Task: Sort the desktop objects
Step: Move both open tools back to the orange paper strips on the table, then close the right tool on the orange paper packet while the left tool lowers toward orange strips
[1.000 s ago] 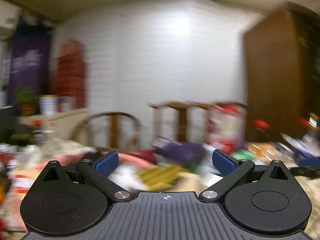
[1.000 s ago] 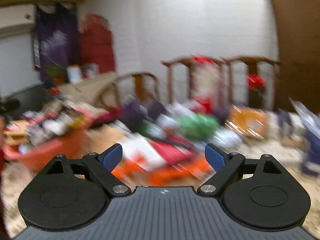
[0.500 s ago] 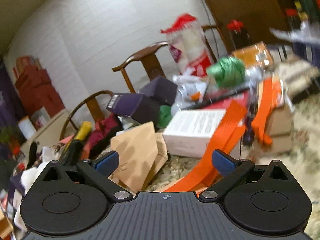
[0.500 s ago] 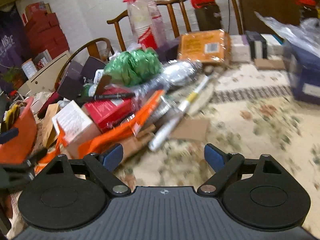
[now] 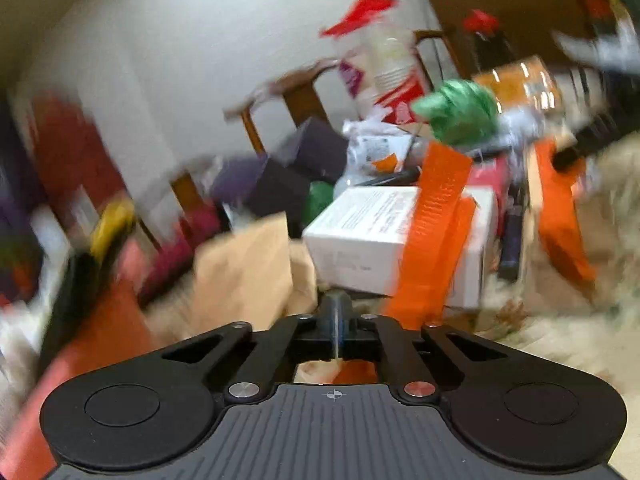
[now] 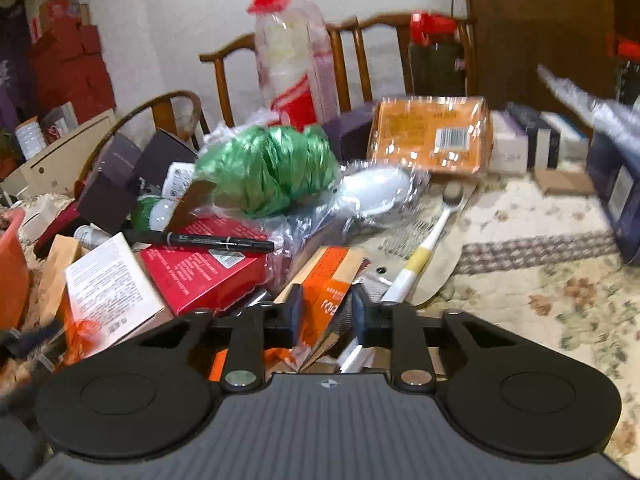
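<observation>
A heap of desktop clutter covers the table. In the right wrist view it holds a green raffia bundle (image 6: pixel 266 170), a red box (image 6: pixel 208 268) with a black marker (image 6: pixel 204 240) on top, a white box (image 6: pixel 108 284), a toothbrush (image 6: pixel 424 248) and an orange packet (image 6: pixel 322 296). My right gripper (image 6: pixel 326 310) has its jaws narrowed around the orange packet's near end. In the left wrist view my left gripper (image 5: pixel 335 312) is shut and empty, just in front of the white box (image 5: pixel 380 236) draped with an orange strap (image 5: pixel 434 232) and beside a brown paper bag (image 5: pixel 244 276).
An orange basin (image 6: pixel 10 268) stands at the left edge. Wooden chairs (image 6: pixel 344 64) stand behind the table. An orange wrapped pack (image 6: pixel 430 136), small boxes (image 6: pixel 532 140) and a dark blue box (image 6: pixel 618 184) line the far right. Patterned tablecloth (image 6: pixel 540 292) shows at right.
Both grippers dropped from facing the room to the table clutter. The left jaws went from wide open to shut. The right jaws closed in on the orange packet.
</observation>
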Motion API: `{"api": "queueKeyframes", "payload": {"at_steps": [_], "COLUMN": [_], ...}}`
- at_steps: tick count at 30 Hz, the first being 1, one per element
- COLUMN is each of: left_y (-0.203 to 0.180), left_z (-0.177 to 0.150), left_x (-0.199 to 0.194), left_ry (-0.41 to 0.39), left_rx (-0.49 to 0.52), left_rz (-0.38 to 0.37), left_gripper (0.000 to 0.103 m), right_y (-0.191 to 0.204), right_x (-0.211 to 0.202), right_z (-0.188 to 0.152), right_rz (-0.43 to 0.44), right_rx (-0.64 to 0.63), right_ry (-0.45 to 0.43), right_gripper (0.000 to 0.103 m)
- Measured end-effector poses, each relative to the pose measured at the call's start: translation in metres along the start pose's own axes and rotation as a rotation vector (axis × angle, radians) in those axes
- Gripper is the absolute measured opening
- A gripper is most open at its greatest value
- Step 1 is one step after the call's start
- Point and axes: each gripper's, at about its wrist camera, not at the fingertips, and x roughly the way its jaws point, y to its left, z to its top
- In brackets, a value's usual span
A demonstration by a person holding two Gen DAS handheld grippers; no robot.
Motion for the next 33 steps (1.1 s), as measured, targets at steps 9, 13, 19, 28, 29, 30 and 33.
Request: {"api": "queueKeyframes", "payload": {"at_steps": [9, 13, 19, 28, 29, 30, 33], "left_y": [0.041, 0.037, 0.014, -0.018, -0.022, -0.026, -0.038], "left_z": [-0.005, -0.004, -0.005, 0.008, 0.008, 0.007, 0.002], "left_x": [-0.047, -0.054, -0.061, -0.015, -0.010, -0.004, 0.008], "left_ry": [-0.020, -0.012, -0.097, -0.056, -0.052, -0.050, -0.045], "left_rx": [-0.161, -0.128, 0.011, 0.192, 0.206, 0.230, 0.295], "left_rz": [-0.092, -0.091, -0.012, 0.041, 0.054, 0.074, 0.110], "left_gripper": [0.009, 0.042, 0.087, 0.091, 0.092, 0.092, 0.096], "right_y": [-0.018, -0.015, -0.005, -0.016, -0.017, -0.018, -0.010], "right_x": [-0.060, -0.087, -0.101, -0.077, -0.075, -0.076, -0.077], "right_z": [-0.012, -0.022, -0.040, -0.047, -0.048, -0.050, -0.051], "right_rz": [0.141, 0.241, 0.289, 0.296, 0.295, 0.297, 0.288], "right_rx": [0.005, 0.015, -0.018, 0.012, 0.015, 0.024, -0.032], "right_ry": [-0.011, 0.012, 0.048, 0.099, 0.097, 0.083, 0.075], "right_gripper": [0.001, 0.001, 0.001, 0.037, 0.072, 0.085, 0.084]}}
